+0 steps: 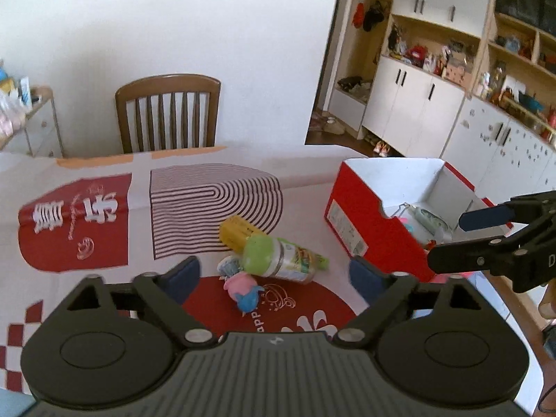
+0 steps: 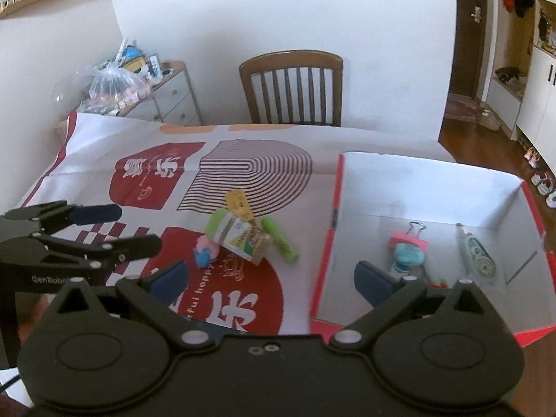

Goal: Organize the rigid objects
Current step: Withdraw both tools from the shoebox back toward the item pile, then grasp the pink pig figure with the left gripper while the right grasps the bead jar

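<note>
While both pairs of tongs stand wide open and empty, the left gripper [image 1: 274,274] faces a green-capped bottle [image 1: 281,255]; the red box [image 2: 434,187] lies beyond the right gripper [image 2: 271,278].

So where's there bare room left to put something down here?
Inside the red box, the near left floor and far end are bare; the binder clip and correction tape crowd its middle. The tablecloth is free left of the toy pile.

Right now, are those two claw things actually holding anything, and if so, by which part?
No, nothing is held. The left gripper and the right gripper both stand open and empty, above the small items on the tablecloth.
</note>
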Demonstrator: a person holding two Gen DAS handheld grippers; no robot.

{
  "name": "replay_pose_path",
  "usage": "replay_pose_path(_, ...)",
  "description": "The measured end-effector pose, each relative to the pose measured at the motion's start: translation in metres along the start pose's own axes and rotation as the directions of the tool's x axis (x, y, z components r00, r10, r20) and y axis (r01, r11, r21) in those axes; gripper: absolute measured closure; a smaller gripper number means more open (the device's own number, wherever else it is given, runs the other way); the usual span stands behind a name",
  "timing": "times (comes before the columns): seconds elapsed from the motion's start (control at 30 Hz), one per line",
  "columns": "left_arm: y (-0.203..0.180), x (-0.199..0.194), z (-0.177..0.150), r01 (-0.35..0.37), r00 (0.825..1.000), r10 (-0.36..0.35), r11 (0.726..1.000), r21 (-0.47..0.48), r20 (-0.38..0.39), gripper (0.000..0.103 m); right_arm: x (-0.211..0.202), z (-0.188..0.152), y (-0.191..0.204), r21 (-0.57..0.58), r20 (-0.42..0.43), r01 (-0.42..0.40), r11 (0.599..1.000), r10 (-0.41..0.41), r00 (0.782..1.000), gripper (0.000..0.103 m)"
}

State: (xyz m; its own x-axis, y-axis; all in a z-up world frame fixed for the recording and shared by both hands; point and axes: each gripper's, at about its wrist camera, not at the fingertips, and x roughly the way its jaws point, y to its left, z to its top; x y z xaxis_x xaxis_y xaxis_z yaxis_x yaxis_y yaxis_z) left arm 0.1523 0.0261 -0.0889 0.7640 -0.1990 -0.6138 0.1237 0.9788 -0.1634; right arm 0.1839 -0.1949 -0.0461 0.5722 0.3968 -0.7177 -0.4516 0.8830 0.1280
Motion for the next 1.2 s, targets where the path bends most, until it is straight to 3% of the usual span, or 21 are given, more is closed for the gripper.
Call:
replay_pose_path(0.13,0.015,0.013,-0.009,-0.027,1.0,0.028,0.999,-0.04,0.015,0.003,0.012,0.008,0.015,-0.022,-0.007,0.005,1.0,-0.005,1.0,0.001)
replay_pose_path(0.43,0.031,0.053,-0.028,-0.064,0.997,0.061,0.995,-0.075,-0.038,0.003,0.054,0.031,0.036,-0.07,-0.05,0.027,0.997,-0.031,0.998,0.001)
replay_pose_path(0.97,0.021,0.103,-0.039,-0.116,0.992,0.116,0.993,0.007,-0.041,0.003,0.132,0.038,0.05,-0.208,-0.187,0.058,0.976,-0.098,0.978,0.009)
replay_pose_path(1.2,0.017,0.114,-0.042,-0.154,0.988,0.155,0.988,0.032,-0.026,0.004,0.155,0.035,0.054,-0.25,-0.217,0.044,0.967,-0.1,0.971,0.019)
